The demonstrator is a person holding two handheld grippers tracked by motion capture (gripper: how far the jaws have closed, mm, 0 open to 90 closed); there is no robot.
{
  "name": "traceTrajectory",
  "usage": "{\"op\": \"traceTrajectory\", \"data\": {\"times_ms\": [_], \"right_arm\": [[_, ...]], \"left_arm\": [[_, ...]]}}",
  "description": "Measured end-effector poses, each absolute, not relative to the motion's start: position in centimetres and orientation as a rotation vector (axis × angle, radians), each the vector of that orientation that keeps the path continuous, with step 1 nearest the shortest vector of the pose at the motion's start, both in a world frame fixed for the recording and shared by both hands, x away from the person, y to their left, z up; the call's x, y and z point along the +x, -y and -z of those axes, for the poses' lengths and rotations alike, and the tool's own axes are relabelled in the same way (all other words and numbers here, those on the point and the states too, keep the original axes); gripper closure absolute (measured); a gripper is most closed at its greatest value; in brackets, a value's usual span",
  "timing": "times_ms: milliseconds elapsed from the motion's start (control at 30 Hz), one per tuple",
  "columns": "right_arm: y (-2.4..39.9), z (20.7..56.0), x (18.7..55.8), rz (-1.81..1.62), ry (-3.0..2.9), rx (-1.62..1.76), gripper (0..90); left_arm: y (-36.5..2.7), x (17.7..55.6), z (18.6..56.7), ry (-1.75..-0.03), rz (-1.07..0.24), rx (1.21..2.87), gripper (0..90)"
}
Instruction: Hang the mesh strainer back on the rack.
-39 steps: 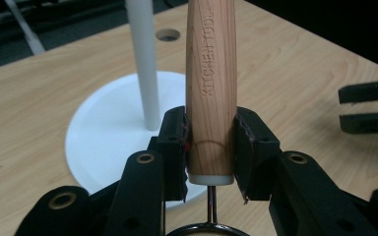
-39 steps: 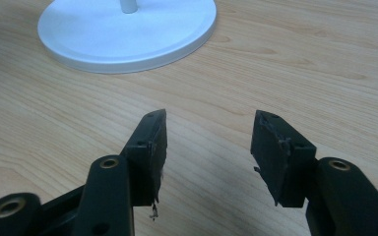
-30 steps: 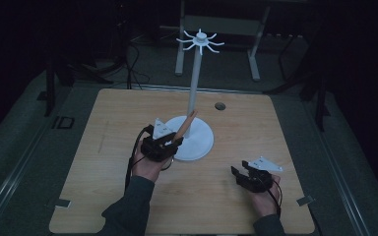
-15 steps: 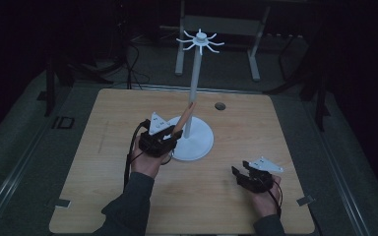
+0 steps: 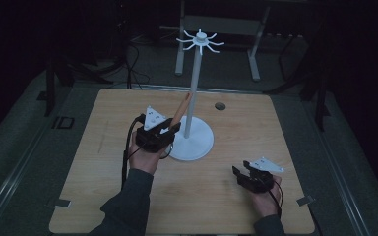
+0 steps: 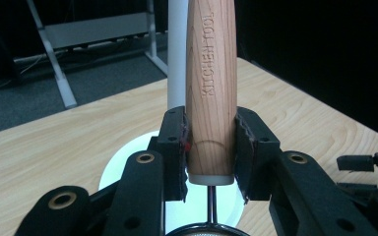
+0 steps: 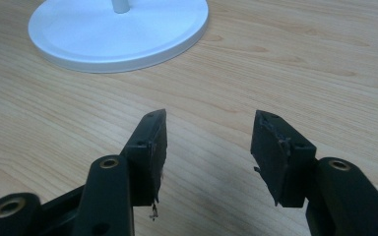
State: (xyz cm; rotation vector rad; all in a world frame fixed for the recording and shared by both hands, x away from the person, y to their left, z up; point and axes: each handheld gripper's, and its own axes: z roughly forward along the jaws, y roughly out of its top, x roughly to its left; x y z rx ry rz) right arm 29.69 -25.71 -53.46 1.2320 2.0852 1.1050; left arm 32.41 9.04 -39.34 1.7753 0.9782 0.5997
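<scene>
Left hand-held gripper (image 6: 210, 150) clamped on a wooden handle (image 6: 211, 88) stamped "KITCHEN TOOL", tilted up beside the white stand's pole (image 5: 193, 93), over its round base (image 5: 197, 145). Right hand-held gripper (image 7: 208, 147) jaws apart, empty, low over the table (image 5: 236, 118), near the base.
</scene>
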Motion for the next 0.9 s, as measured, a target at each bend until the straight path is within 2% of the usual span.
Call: {"op": "traceTrajectory", "data": {"times_ms": [900], "right_arm": [[25.9,53.5,29.7,-1.104,-2.079,1.234,47.4]], "left_arm": [[-9.0,32.5,37.5,-0.978,-0.641,1.677,68.2]]}}
